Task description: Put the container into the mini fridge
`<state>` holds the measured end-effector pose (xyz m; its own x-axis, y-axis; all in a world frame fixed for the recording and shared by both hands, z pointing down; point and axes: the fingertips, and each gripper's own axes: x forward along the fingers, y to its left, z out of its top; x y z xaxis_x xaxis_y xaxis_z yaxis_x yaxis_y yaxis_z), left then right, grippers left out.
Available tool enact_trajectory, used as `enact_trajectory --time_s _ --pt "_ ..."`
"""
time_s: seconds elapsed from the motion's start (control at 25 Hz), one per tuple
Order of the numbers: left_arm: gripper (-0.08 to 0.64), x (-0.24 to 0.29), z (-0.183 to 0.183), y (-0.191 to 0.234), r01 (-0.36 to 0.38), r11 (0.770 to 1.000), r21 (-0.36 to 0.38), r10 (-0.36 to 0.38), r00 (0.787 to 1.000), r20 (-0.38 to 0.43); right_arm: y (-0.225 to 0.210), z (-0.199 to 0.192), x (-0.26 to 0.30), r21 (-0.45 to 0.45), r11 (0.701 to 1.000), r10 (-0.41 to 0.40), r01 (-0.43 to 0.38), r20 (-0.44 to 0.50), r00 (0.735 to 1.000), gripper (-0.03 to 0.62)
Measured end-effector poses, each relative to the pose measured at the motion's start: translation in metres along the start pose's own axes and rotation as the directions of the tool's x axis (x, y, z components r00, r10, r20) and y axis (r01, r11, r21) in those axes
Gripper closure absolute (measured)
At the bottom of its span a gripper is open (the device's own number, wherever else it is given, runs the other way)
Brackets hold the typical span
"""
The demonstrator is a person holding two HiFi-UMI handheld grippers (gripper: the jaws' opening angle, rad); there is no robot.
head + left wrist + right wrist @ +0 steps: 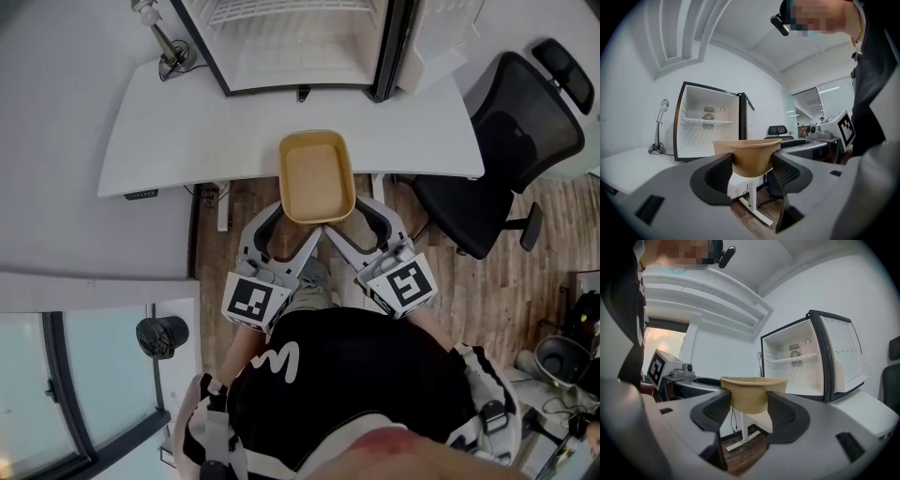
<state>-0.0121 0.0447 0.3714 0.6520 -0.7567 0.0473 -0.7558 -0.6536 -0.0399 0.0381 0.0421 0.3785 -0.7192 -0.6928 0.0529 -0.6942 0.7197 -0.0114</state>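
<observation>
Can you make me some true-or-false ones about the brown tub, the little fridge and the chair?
1. The left gripper and the right gripper both clamp the tan container. True.
2. The mini fridge is shut. False: its door stands open.
3. The container sits inside the fridge. False: it is held outside, near the front edge of the white desk.
4. A black office chair stands on the person's right. True.

The mini fridge (300,47) is chopped off by the head view's top edge, just floor and lowest shelf showing. Centre frame, the container (316,176) covers the tips of the left gripper (292,225) and right gripper (349,223). Below, the torso (356,394) hides whatever lies behind both.
</observation>
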Motion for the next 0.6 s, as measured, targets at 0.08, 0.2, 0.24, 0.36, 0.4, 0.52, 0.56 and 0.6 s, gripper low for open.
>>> enact_trajectory --time_s 0.08,0.2,0.24,0.36,0.4,0.52,0.56,0.6 --pt "0.290 0.002 0.000 0.007 -0.002 1.000 -0.014 0.002 1.000 -0.005 -0.001 -0.001 0.007 0.001 1.000 0.002 -0.002 0.002 1.000 0.336" --pt "0.290 0.009 0.002 0.022 -0.013 1.000 -0.007 0.013 0.999 -0.030 -0.008 0.002 0.021 -0.002 1.000 0.003 -0.003 0.007 1.000 0.336" --pt "0.290 0.013 0.002 0.024 -0.008 1.000 -0.003 0.008 1.000 -0.027 -0.012 0.002 0.024 -0.002 1.000 0.000 0.000 0.003 1.000 0.336" --pt "0.290 0.025 0.002 0.031 0.002 1.000 0.000 -0.002 1.000 -0.022 -0.023 0.007 0.031 -0.008 1.000 -0.020 0.020 0.001 1.000 0.336" --pt "0.290 0.028 0.001 0.033 0.007 1.000 -0.004 -0.007 1.000 -0.020 -0.027 0.007 0.034 -0.010 1.000 -0.024 0.024 -0.002 1.000 0.336" --pt "0.289 0.039 0.000 0.043 0.024 1.000 -0.017 -0.024 1.000 -0.015 -0.037 0.006 0.045 -0.013 0.999 -0.033 0.033 -0.013 0.999 0.336" --pt "0.290 0.042 0.000 0.046 0.027 1.000 -0.016 -0.027 1.000 -0.015 -0.040 0.007 0.048 -0.016 0.999 -0.035 0.035 -0.011 0.999 0.336" --pt "0.290 0.046 0.000 0.050 0.029 0.999 -0.015 -0.029 0.999 -0.018 -0.043 0.008 0.052 -0.018 0.999 -0.036 0.036 -0.006 0.999 0.336"
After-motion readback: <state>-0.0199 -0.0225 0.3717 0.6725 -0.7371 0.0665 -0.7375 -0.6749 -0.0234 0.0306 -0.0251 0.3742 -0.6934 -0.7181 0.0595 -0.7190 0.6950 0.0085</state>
